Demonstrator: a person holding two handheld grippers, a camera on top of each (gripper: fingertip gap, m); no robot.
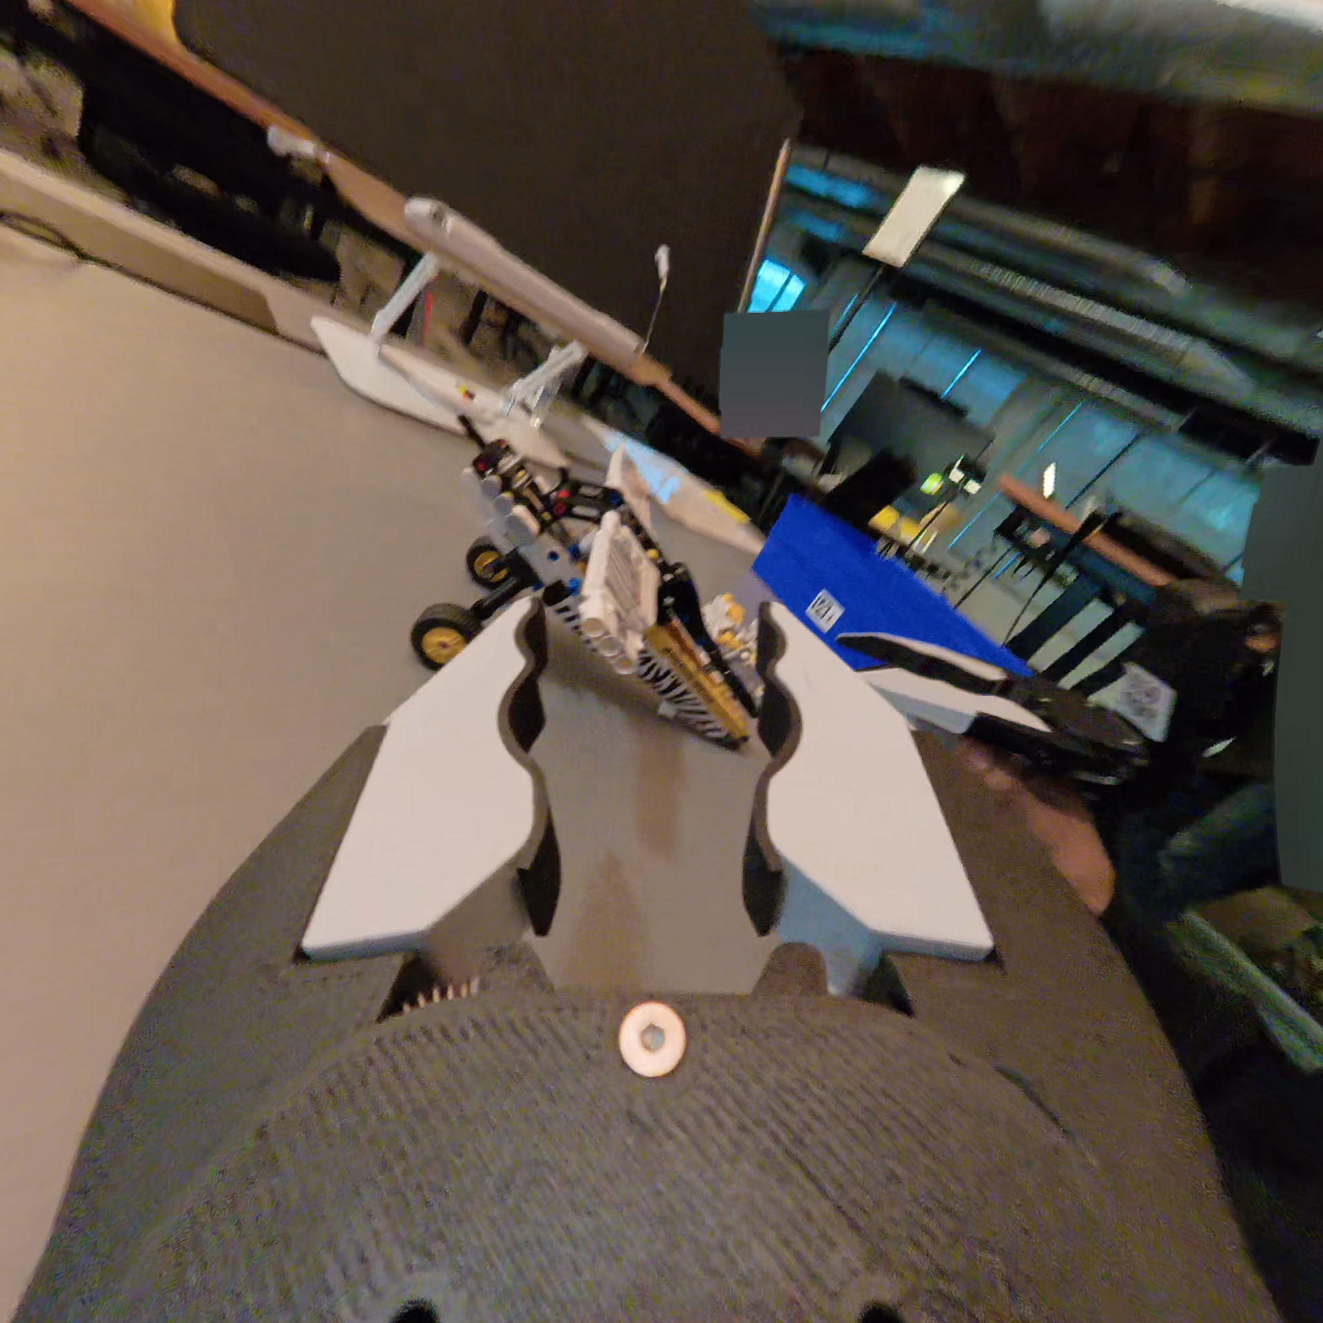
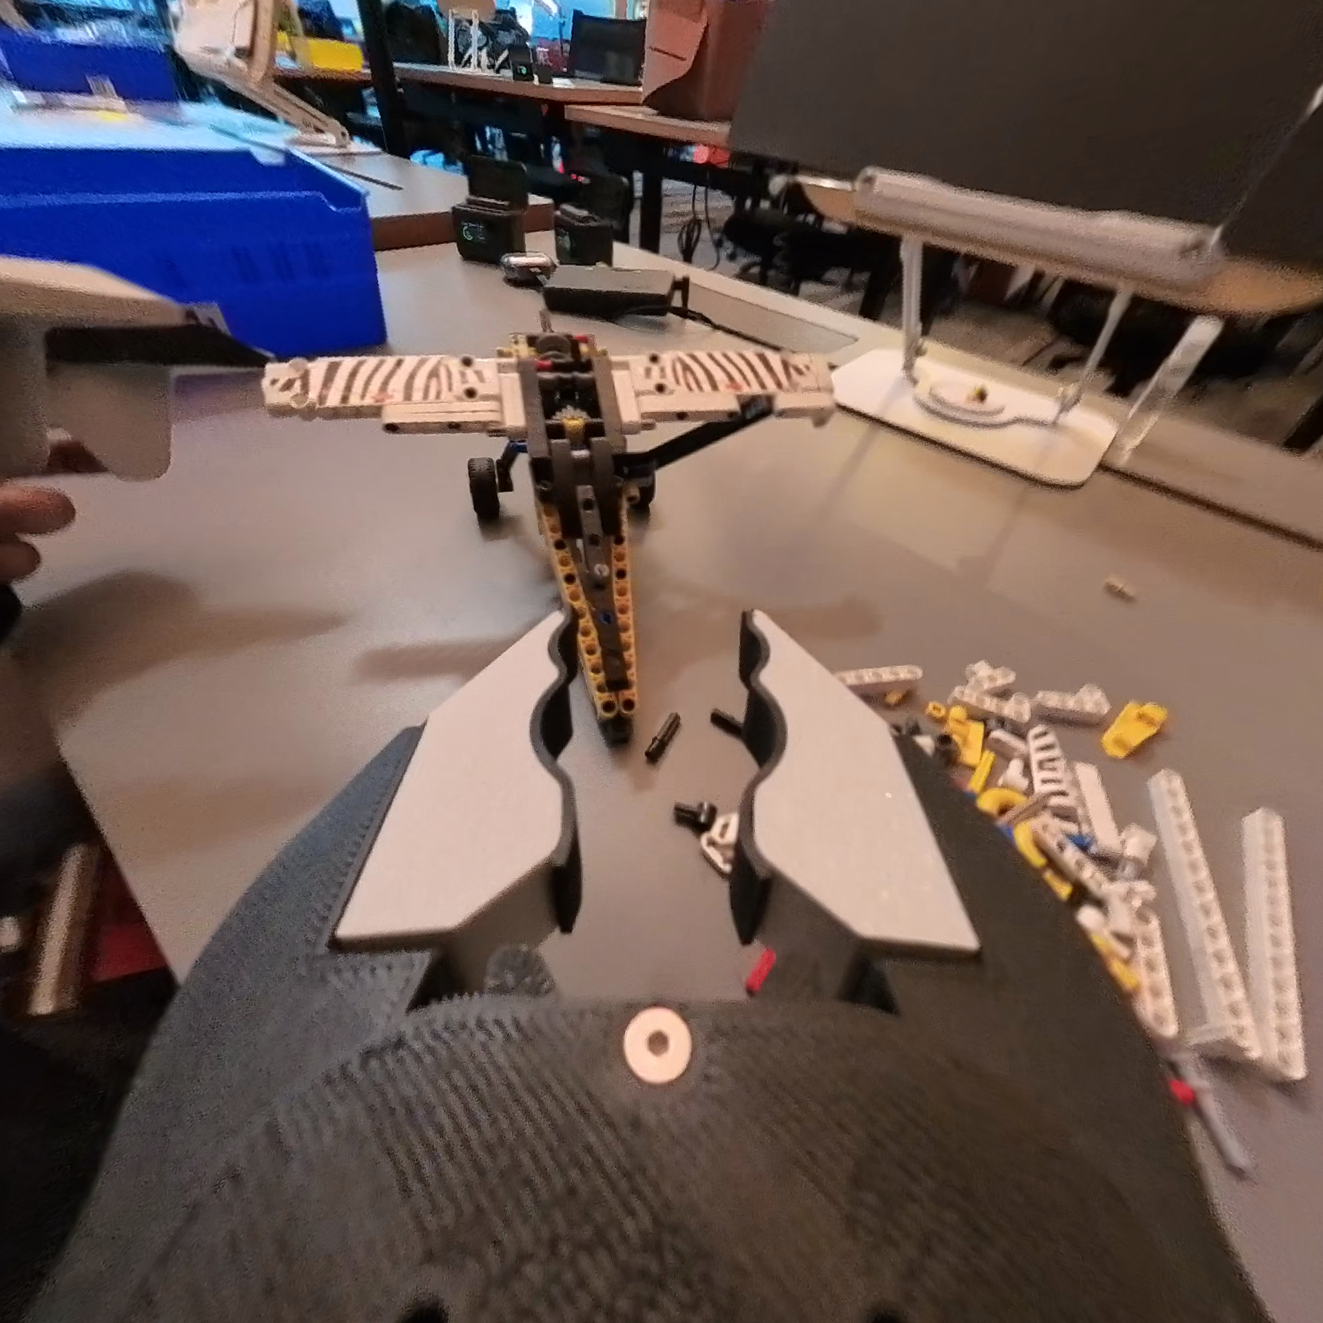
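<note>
A toy plane built of bricks, with zebra-striped wings, a yellow and black tail and small wheels, stands on the grey table. My right gripper is open. The plane's tail lies between its fingers close to the left one, and the right finger stands clear of it. My left gripper is open and empty, with the plane just beyond its fingertips and one wing end-on towards it. The left gripper's fingers show at the far left of the right wrist view, near the wing tip. The right gripper's fingers show at the right of the left wrist view.
Loose grey, yellow and black brick pieces lie in a pile at the right, and small black pins lie between the right fingers. A blue bin stands at the back left. A white monitor stand base and a black adapter are behind the plane.
</note>
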